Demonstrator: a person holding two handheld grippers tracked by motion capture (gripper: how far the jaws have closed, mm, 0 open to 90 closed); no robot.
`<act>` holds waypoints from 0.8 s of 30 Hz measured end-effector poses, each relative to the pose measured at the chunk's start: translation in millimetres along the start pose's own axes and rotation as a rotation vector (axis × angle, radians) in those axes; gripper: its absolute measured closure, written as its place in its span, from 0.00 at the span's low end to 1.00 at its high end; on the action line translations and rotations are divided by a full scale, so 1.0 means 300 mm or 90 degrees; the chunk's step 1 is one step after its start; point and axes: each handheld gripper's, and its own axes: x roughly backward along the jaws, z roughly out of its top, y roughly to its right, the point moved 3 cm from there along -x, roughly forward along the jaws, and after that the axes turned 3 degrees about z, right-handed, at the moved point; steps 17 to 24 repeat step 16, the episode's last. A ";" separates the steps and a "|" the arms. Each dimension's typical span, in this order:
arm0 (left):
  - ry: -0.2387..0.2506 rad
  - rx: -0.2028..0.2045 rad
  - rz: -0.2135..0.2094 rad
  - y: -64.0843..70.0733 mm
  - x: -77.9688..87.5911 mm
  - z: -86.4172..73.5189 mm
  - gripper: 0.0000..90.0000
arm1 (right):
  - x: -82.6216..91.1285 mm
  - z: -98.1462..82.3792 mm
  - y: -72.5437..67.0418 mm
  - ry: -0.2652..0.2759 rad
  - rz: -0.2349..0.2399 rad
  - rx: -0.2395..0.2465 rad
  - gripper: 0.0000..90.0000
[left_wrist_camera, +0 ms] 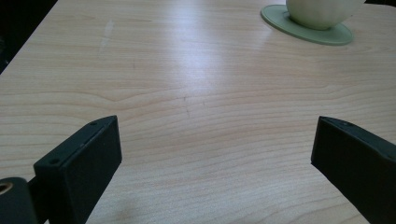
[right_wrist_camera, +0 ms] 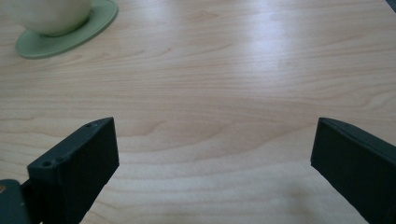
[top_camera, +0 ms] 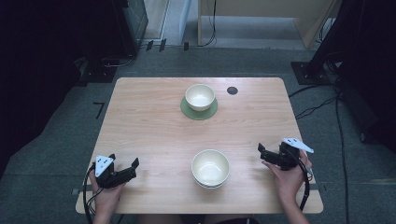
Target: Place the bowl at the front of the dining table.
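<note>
At six o'clock on the table [top_camera: 154, 135], stacked bowls [top_camera: 210, 168] are flanked by the left gripper [top_camera: 124, 169] and right gripper [top_camera: 271, 154], both wide open; the rim should be approached squarely

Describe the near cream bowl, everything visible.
The near cream bowl looks like glazed ceramic, round, upright and empty. A second rim under it suggests it is nested in another like it. It sits straight on the pale wooden table, near the front edge, between the left gripper and right gripper, both open and apart from it. Nothing else touches it.
</note>
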 end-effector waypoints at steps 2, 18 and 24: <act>0.000 -0.002 0.000 0.001 0.000 0.000 0.02 | 0.008 -0.009 0.007 -0.001 -0.004 -0.001 0.01; -0.007 0.001 -0.001 -0.001 -0.003 0.001 0.02 | 0.037 -0.045 0.047 -0.008 -0.023 -0.008 0.02; -0.007 0.001 -0.001 -0.001 -0.003 0.001 0.02 | 0.037 -0.045 0.047 -0.008 -0.023 -0.008 0.02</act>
